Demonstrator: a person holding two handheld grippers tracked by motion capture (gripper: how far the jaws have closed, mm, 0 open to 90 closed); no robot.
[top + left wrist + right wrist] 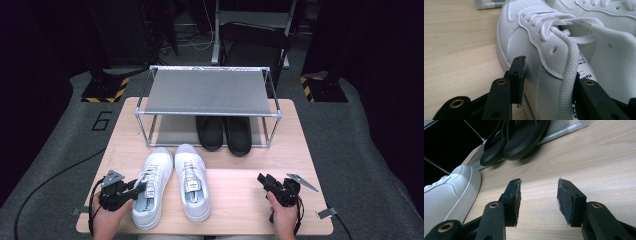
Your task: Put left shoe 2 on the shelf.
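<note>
My left gripper (136, 186): jaws astride collar wall of left white sneaker (150, 186), one outside, one inside; pinch not confirmed. My right gripper (263, 180): jaws spread, nothing between, over bare table (240, 200). Second white sneaker (192, 181) beside first. Black shoes (223, 133) under metal rack (207, 92).
</note>
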